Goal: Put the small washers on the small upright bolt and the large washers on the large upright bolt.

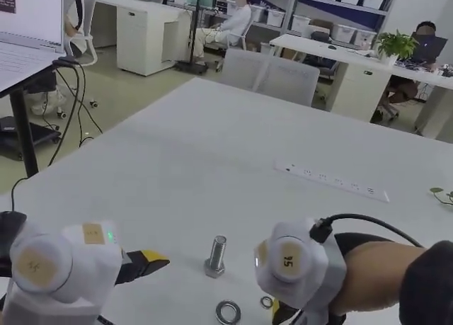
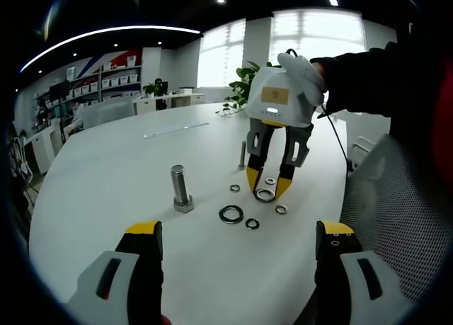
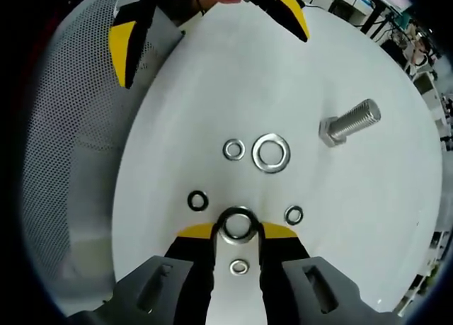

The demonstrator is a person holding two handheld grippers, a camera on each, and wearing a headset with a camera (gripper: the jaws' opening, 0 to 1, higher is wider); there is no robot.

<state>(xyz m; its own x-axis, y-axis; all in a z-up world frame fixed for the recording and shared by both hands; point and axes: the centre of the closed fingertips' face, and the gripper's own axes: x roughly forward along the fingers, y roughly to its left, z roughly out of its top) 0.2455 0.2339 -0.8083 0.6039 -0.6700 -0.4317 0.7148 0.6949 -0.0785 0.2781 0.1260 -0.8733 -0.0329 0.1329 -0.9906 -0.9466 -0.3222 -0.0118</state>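
Right gripper (image 2: 268, 190) pinches a large washer (image 3: 238, 224) across its rim | thin, stiff, slick steel, light; best held by opposite edges | left gripper (image 2: 241, 230) gapes, empty.

A white power strip (image 1: 331, 180) lies on the white table (image 1: 177, 162) at 3 o'clock, an open laptop (image 1: 25, 35) stands at 10 o'clock, and a potted plant (image 1: 394, 45) at 2 o'clock.
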